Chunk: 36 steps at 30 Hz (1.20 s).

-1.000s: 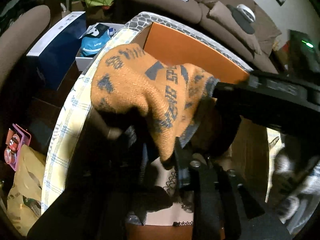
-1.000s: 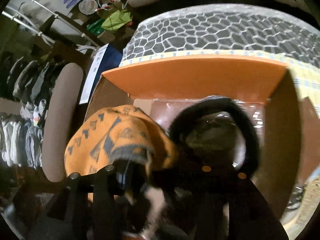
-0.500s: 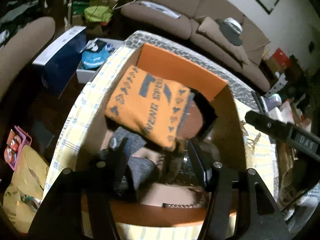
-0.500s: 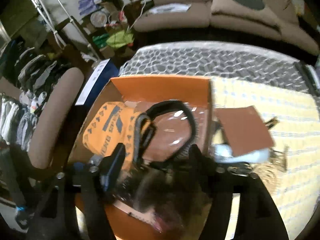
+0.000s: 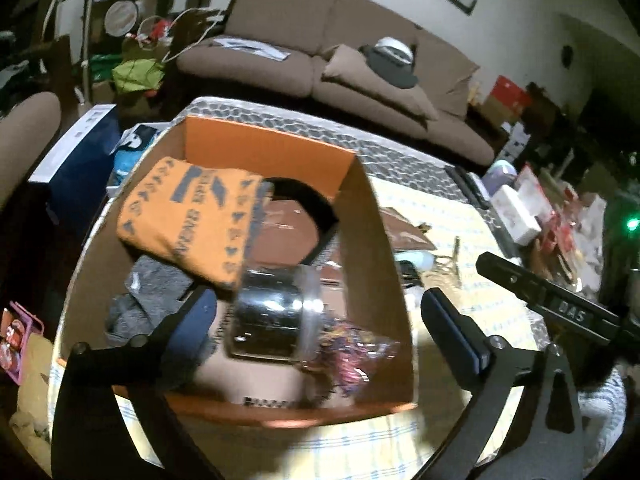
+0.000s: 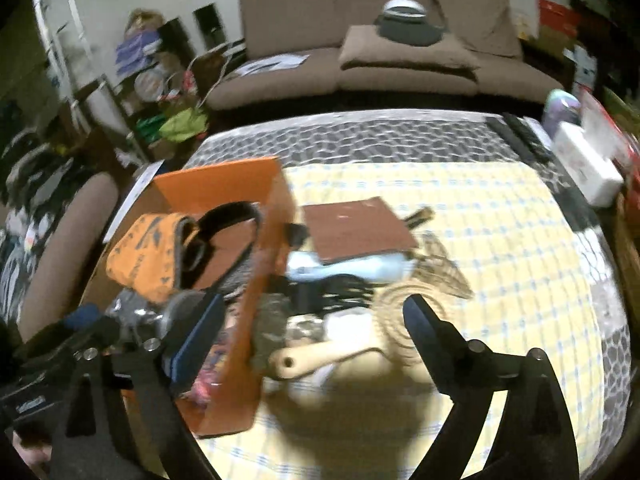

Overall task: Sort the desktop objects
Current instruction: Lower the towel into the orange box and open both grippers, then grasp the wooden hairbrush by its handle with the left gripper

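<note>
An orange cardboard box (image 5: pixel 260 156) stands on the table's left side. In it lie an orange patterned knit cloth (image 5: pixel 188 220), a black furry ring (image 5: pixel 316 204), a clear jar (image 5: pixel 276 320) on its side, a grey sock (image 5: pixel 148 292) and a colourful packet (image 5: pixel 352 352). My left gripper (image 5: pixel 324 326) hovers above the box's near end, jaws opening wide, pads touching nothing. My right gripper (image 6: pixel 314 330) hangs over the box's right wall (image 6: pixel 256 320), jaws opening and empty. In the right wrist view the cloth (image 6: pixel 148 248) and ring (image 6: pixel 228 216) rest inside the box.
Right of the box, on the yellow checked cloth (image 6: pixel 480 240), lie a brown notebook (image 6: pixel 356 228), a light blue object (image 6: pixel 344 268), a wooden handle (image 6: pixel 320 356), a woven straw piece (image 6: pixel 400 304) and black cables. A white box (image 6: pixel 588 168) sits far right. A brown sofa (image 5: pixel 320 60) stands behind.
Both grippers have pulled back and up out of the box and spread their jaws. The orange cloth and the black ring were let go and now lie in the box. The right gripper swung right.
</note>
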Motion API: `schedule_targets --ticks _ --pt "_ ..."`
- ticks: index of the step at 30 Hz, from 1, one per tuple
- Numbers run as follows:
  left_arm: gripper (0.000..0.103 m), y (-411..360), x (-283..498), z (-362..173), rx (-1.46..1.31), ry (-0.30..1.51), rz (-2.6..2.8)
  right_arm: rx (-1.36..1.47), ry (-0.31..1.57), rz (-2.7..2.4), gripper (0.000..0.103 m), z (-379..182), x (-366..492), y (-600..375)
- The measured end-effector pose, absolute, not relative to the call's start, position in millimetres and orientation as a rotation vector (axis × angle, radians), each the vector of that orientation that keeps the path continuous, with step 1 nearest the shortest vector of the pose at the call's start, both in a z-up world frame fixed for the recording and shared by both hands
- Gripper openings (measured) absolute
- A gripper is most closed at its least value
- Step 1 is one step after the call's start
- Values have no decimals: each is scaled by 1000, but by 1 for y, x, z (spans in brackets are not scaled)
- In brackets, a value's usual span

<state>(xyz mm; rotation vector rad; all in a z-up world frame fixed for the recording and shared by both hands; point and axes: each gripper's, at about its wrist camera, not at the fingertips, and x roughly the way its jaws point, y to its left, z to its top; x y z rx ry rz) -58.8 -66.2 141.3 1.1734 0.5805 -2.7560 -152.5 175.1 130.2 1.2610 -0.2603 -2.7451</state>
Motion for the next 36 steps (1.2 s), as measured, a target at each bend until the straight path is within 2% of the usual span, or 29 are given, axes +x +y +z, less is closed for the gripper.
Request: schedule_targets --ticks 2,5,10,15,18,25,30,36 --pt "103 -61 -58 141 1161 579 -2768 1266 -304 -2765 102 125 -150 192" --pt "103 -48 -58 141 1153 518 -2798 1261 -357 -2807 102 119 -148 216" --pt "103 -9 -65 139 1176 288 -2880 1324 -494 -2832 102 104 -147 258" --pt "103 44 -75 135 1230 -38 -2934 1373 -528 -2852 102 95 -150 285" --pt "103 69 -83 133 1258 -154 -2952 1411 -560 -2831 102 87 -154 299" --pt "103 114 -116 120 1361 -303 -2925 1440 -646 -2805 102 81 -155 321" --pt "103 139 -141 96 1531 -413 -2878 1446 -725 -2775 102 77 -154 335" --pt "103 155 -169 64 1672 -440 -2791 1460 -822 -2738 102 73 -153 351"
